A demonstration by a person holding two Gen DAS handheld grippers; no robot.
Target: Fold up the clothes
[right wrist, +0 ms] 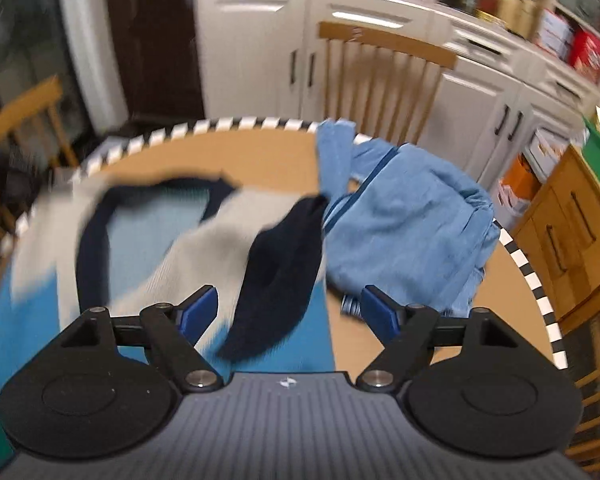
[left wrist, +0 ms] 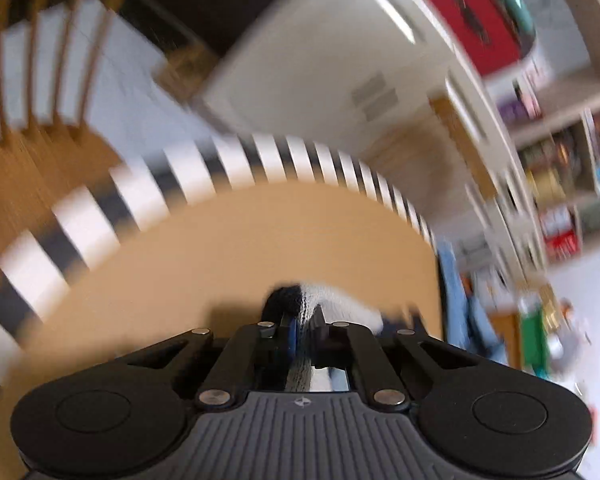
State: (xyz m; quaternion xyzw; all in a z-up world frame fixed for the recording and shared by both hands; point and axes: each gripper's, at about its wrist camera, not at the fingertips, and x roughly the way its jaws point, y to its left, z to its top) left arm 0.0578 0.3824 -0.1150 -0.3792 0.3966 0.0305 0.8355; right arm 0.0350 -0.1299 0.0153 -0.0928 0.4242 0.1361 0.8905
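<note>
My left gripper (left wrist: 300, 320) is shut on a fold of the knit sweater (left wrist: 324, 304), a navy and white bunch held above the tan table (left wrist: 228, 248). In the right wrist view the same sweater (right wrist: 168, 248) lies spread on the table, grey, light blue and bright blue with a navy collar; its navy sleeve cuff (right wrist: 280, 276) lies between my fingers. My right gripper (right wrist: 290, 308) stands open just above it. A light blue denim garment (right wrist: 408, 236) sits crumpled to the right. Both views are blurred by motion.
The round table has a black-and-white striped rim (right wrist: 540, 296). Wooden chairs (right wrist: 380, 72) stand behind and left of it (left wrist: 40, 72). White cabinets (right wrist: 252, 48) and shelves (left wrist: 560, 168) fill the back; a wooden drawer unit (right wrist: 572, 232) stands at the right.
</note>
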